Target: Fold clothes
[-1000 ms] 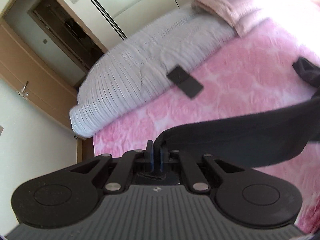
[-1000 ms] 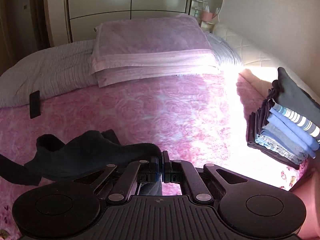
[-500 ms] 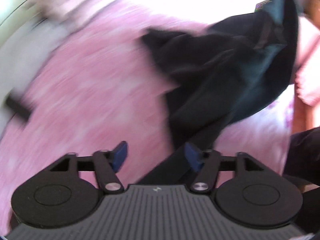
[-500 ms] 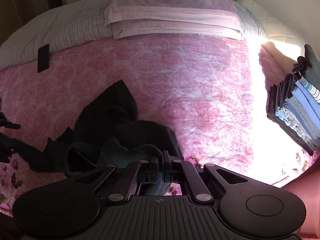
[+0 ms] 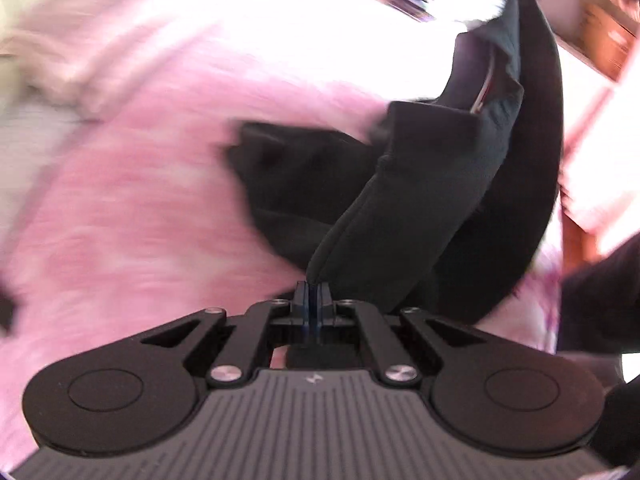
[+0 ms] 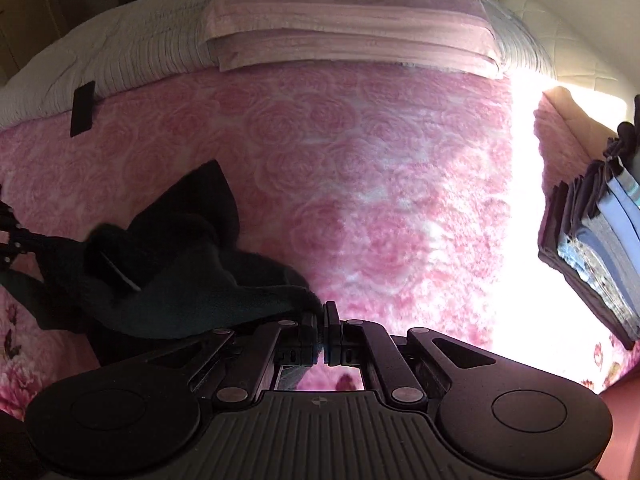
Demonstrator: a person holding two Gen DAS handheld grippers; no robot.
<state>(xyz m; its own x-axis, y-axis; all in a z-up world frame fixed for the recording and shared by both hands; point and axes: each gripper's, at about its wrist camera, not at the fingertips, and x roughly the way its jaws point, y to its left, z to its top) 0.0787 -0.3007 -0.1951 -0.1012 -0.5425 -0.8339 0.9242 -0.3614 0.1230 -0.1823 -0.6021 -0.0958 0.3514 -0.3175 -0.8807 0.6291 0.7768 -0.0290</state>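
Both grippers pinched on the dark garment [image 6: 176, 280]. My left gripper [image 5: 313, 292] has its fingers together on a fold of cloth that rises straight from the tips. My right gripper [image 6: 325, 312] is clamped too, with a dark edge caught between the pads. The garment lies bunched on the pink rose bedspread [image 6: 360, 168], low and left in the right view — not yet laid flat. Left view is badly smeared; detail there unreliable.

Step in hand, as I judge it: picking up and opening out the piece before any fold. Next I need to draw the two grips apart to tension the cloth, find its outline, then lay it smooth on open bedspread. Folded stack [image 6: 600, 248] sits well apart at right — likely the destination.
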